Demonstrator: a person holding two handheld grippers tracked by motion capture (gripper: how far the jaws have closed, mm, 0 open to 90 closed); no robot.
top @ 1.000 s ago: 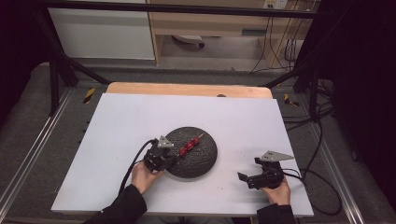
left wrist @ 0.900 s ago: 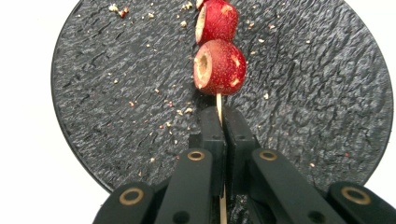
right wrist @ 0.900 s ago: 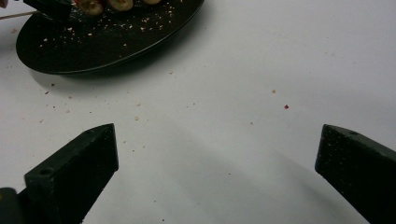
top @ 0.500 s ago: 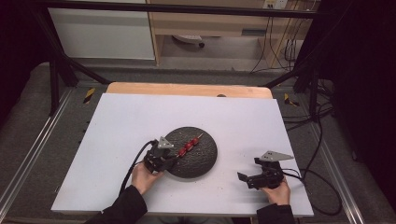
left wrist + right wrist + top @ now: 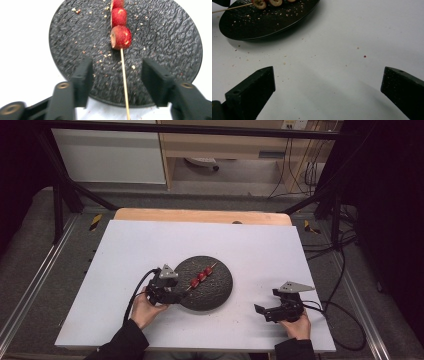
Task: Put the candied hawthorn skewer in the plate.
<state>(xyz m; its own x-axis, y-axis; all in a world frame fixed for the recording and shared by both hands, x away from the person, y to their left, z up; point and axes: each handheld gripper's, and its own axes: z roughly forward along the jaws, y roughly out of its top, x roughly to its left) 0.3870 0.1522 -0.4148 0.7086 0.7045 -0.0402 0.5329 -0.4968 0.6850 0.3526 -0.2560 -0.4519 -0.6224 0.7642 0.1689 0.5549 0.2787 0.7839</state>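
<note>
Both grippers gape, left gripper [image 5: 117,72] straddling the skewer [image 5: 123,72] on the unmarked plate [image 5: 170,40].

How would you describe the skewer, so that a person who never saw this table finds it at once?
On the white table, find the round black plate near the middle. The skewer lies on it: a thin wooden stick with three red fruit pieces, its bare end between the open jaws of the left hand-held gripper.

Red fruit pieces [image 5: 120,37] on a pale stick, black plate [image 5: 162,40] (crinkle-textured, crumb-speckled), white table [image 5: 250,245].
</note>
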